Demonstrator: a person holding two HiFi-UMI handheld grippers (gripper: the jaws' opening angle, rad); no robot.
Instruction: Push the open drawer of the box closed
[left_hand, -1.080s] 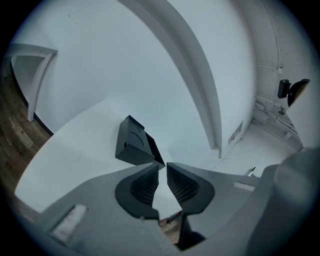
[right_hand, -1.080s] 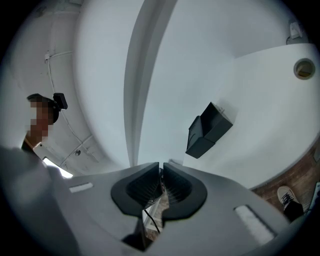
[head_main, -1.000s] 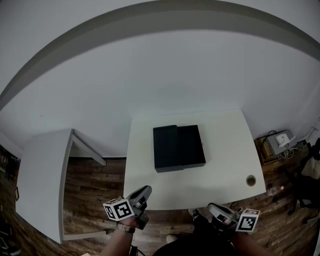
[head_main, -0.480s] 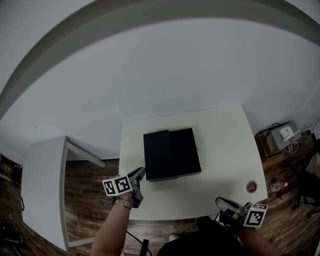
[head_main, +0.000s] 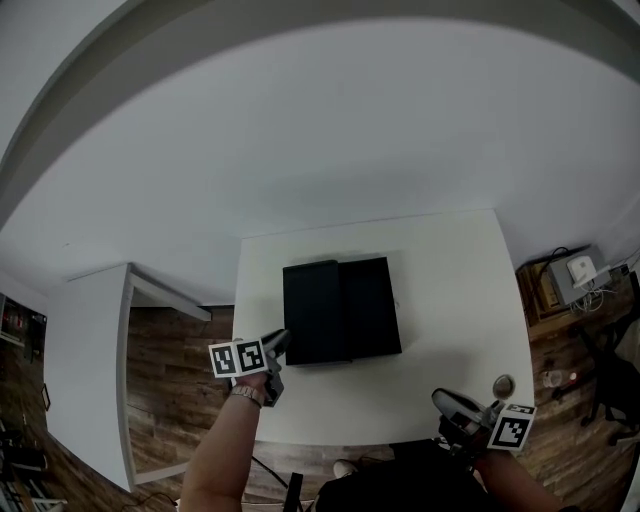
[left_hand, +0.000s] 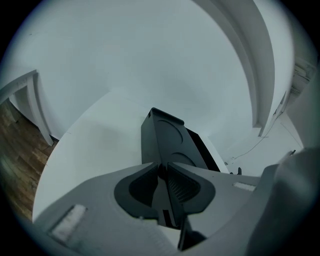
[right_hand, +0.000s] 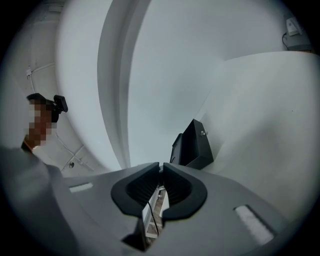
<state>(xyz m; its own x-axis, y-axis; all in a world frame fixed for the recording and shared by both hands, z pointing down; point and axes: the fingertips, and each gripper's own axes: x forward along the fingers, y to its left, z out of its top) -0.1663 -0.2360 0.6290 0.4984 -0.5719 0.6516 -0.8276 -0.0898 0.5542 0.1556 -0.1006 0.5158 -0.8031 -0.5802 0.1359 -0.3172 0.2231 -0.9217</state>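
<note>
**Closed fingers line up on the drawer's end face**

Head view: the black box (head_main: 365, 305) lies near the middle of the white surface (head_main: 450, 300). Its drawer (head_main: 308, 312) stands out from the box's left end. The left gripper (head_main: 278, 345) hangs over the surface's near left part, just beside the drawer's near corner and not touching it. The right gripper (head_main: 442, 402) sits at the near right edge, well apart from the box.

Left gripper view: the left gripper (left_hand: 162, 170) has its fingers closed tip to tip with nothing between them. Straight beyond them rises the drawer (left_hand: 162, 132), its end face marked by two round recesses. The box (left_hand: 202, 147) runs away behind it.

Right gripper view: the right gripper (right_hand: 161, 169) also has its fingers drawn together and empty. The box (right_hand: 197, 142) shows far off on the surface, with the drawer (right_hand: 177, 146) at its left end.

Handling, as a judgement: the box looks stiff and fairly light, and the surface looks smooth, so the whole box may slide rather than the drawer going in. No grip is needed. The closed fingertips should press flat on the middle of the drawer's end face and push along the drawer's length. An off-centre push could skew or jam it. Bracing the box's far end with the right gripper would help.
</note>
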